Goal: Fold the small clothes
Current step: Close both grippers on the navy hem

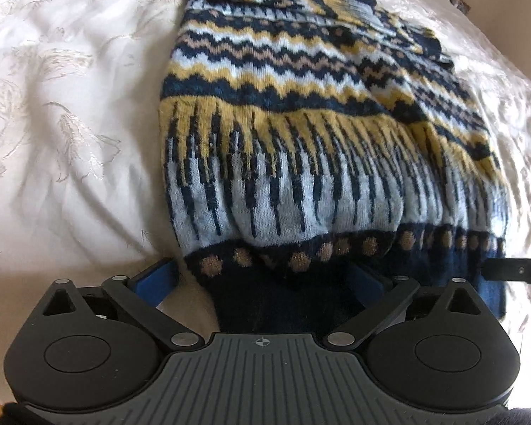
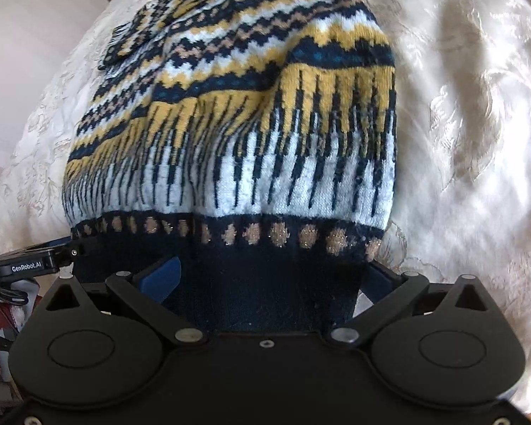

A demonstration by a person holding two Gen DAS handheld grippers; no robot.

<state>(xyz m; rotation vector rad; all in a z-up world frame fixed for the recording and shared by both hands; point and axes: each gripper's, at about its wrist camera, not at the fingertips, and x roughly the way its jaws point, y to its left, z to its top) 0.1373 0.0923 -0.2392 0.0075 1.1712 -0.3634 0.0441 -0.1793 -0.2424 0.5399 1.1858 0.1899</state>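
Straddling the sweater (image 1: 300, 124) hem: both jaws spread wide, navy band between them, ungripped. Garment's long axis runs straight ahead across the bed (image 1: 70, 106); left gripper (image 1: 265, 283) and right gripper (image 2: 270, 279) equally near.

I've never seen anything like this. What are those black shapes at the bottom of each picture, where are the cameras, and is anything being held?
There is no robot here. A person holds a tool in each hand, and each tool ends in two-fingered tongs, with a wide-angle camera looking along the fingers. The black shapes are the tools' own bodies. One picture comes from the left tongs, the other from the right tongs. On a white embroidered bedspread lies a knitted sweater patterned in navy, yellow and pale blue. Both tongs stand wide open astride its dark hem, so nothing appears gripped.
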